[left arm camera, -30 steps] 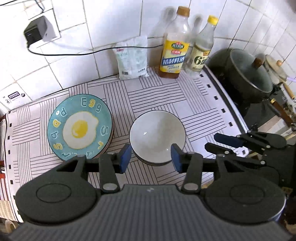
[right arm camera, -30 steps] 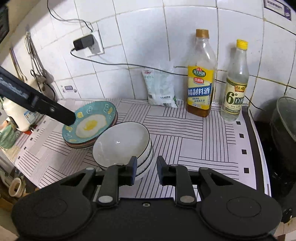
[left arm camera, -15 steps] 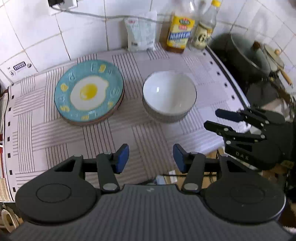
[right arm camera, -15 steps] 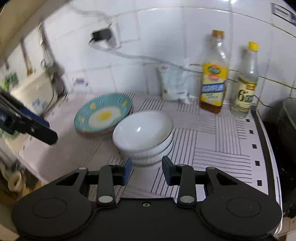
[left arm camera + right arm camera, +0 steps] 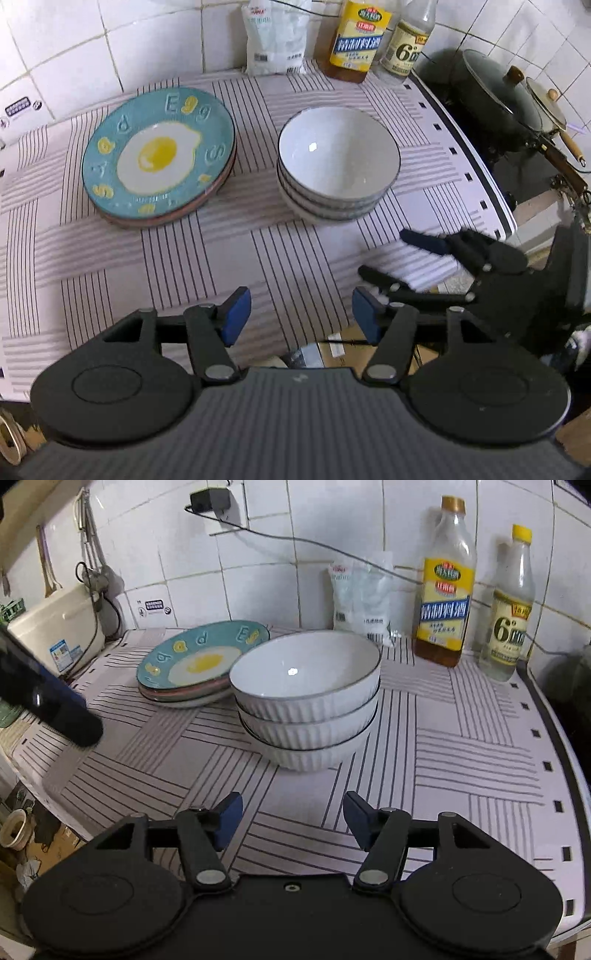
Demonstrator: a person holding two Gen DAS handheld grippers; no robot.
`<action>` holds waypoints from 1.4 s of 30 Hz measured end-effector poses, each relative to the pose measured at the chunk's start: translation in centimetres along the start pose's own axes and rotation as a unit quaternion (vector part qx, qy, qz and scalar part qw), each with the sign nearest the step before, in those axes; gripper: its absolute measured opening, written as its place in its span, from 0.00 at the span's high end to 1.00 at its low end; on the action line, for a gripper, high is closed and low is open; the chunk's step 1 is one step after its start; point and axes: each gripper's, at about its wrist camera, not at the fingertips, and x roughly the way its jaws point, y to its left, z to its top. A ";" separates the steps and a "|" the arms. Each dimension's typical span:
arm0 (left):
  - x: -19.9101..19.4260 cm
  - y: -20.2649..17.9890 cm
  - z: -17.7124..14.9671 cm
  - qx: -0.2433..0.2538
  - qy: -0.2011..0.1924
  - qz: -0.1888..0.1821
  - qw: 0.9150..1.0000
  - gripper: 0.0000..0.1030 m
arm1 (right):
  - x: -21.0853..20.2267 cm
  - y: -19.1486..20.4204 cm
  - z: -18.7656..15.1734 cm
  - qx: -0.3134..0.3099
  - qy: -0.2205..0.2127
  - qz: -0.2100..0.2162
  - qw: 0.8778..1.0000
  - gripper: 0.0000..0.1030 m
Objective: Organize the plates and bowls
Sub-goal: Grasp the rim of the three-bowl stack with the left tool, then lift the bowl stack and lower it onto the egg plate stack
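A stack of plates [image 5: 159, 162], the top one teal with a fried-egg picture, lies on the striped mat; it also shows in the right wrist view [image 5: 199, 664]. To its right stands a stack of three white ribbed bowls [image 5: 338, 162], seen side-on in the right wrist view [image 5: 306, 701]. My left gripper [image 5: 301, 314] is open and empty, above the counter's front edge. My right gripper [image 5: 293, 819] is open and empty, low over the mat in front of the bowls; it also shows in the left wrist view [image 5: 388, 254].
A white bag [image 5: 360, 598], a yellow-labelled bottle [image 5: 445, 587] and a clear bottle [image 5: 513, 609] stand against the tiled wall. A dark pot with a lid [image 5: 491, 96] sits on the stove at the right. A charger and cable [image 5: 210, 502] hang on the wall.
Both grippers have drawn back from the bowls toward the counter's front edge. My right gripper's jaws have opened wider. Plates and bowls have not moved.
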 end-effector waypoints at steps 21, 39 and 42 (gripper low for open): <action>12.2 3.6 7.7 -0.112 -0.013 -0.066 0.991 0.32 | 8.2 -0.8 0.1 -0.042 -0.078 -0.002 0.996 0.14; 13.5 4.8 6.9 -0.170 -0.054 -0.097 0.979 0.62 | 8.7 -2.0 1.3 -0.042 -0.056 0.026 0.997 0.20; 13.5 4.7 6.9 -0.166 -0.057 -0.097 0.980 0.62 | 8.8 -1.9 1.2 -0.041 -0.061 0.021 0.997 0.20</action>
